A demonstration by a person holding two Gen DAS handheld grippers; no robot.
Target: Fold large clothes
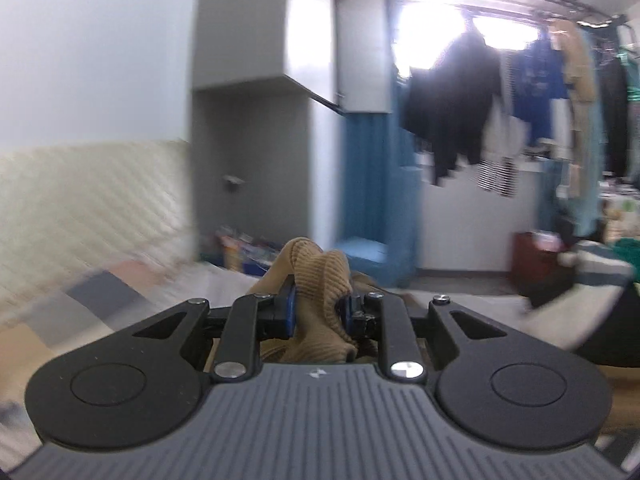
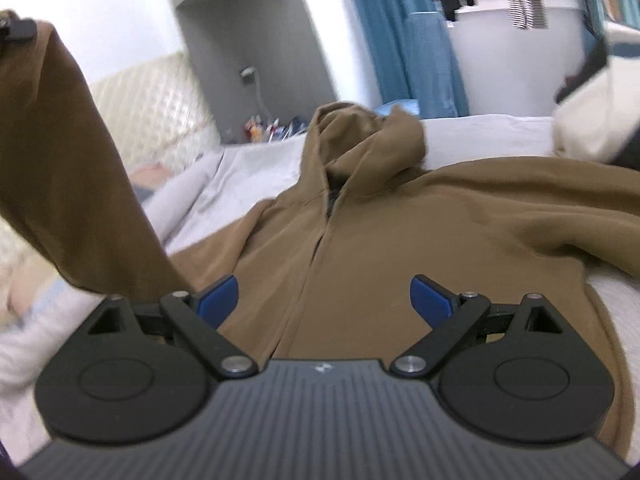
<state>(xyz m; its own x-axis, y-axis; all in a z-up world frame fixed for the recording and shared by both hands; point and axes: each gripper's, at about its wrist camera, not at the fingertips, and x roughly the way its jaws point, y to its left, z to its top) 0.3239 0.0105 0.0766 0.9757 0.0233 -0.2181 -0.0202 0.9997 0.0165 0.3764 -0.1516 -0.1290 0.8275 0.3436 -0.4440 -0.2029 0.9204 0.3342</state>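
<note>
Bright daylight from a blown-out window [image 1: 460, 28], motion blur throughout, fisheye bending at edges

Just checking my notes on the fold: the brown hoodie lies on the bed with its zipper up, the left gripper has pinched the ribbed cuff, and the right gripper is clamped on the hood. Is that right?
Not quite. The right gripper holds nothing: in the right wrist view its jaws stand wide open above the brown hoodie, short of the hood. The left gripper does pinch the ribbed cuff.

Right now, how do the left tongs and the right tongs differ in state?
The left tongs are shut on the ribbed cuff of the brown hoodie; the right tongs stand wide open and hold nothing. The left tongs carry the sleeve up off the bed; the right tongs hover over the hoodie's zipped front. Both have blue pads on black linkages.
</note>
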